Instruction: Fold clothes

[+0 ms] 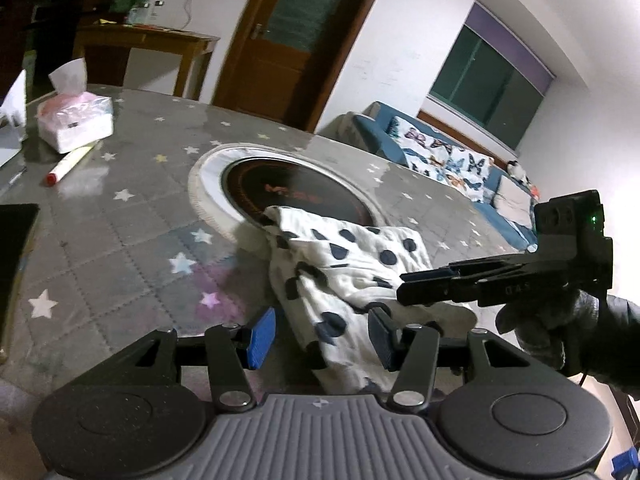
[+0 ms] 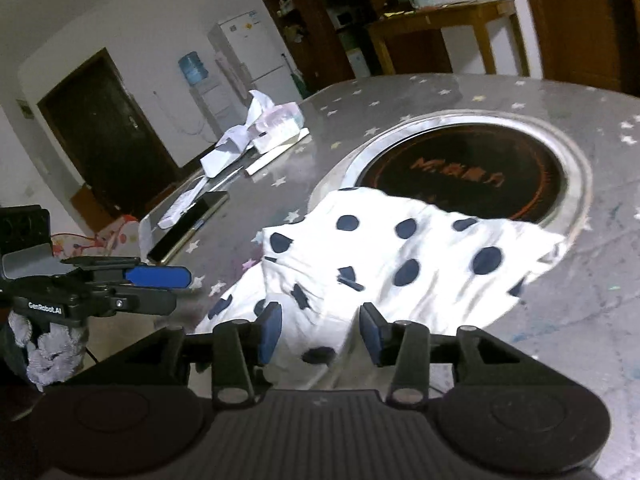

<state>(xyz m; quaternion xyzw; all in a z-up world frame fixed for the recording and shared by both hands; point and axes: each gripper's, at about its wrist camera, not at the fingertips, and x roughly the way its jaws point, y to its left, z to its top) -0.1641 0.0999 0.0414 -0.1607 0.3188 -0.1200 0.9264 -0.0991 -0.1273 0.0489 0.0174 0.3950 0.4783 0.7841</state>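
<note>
Polka-dot cloth [image 1: 352,272], white with dark navy spots, lies crumpled on the grey star-patterned counter [image 1: 120,240], its far edge lapping over the rim of the round black cooktop [image 1: 296,196] set into the surface. In the left wrist view the left tongs [image 1: 322,338] stand wide open just above the near end of the cloth, blue pads [image 1: 262,338] on either side of a fold, gripping nothing. The right tongs [image 1: 404,292] enter from the right, seen edge-on over the cloth; from this angle their opening cannot be read. The right wrist view settles it: the right tongs [image 2: 320,332] are spread wide with the cloth's near edge between the fingers, not pinched. There the left tongs [image 2: 176,292] show at the left, off the cloth's corner. At the counter's far side sit a tissue pack [image 1: 76,120] and a red-capped marker [image 1: 70,164]. A blue sofa [image 1: 460,168] stands by the window wall.
</note>
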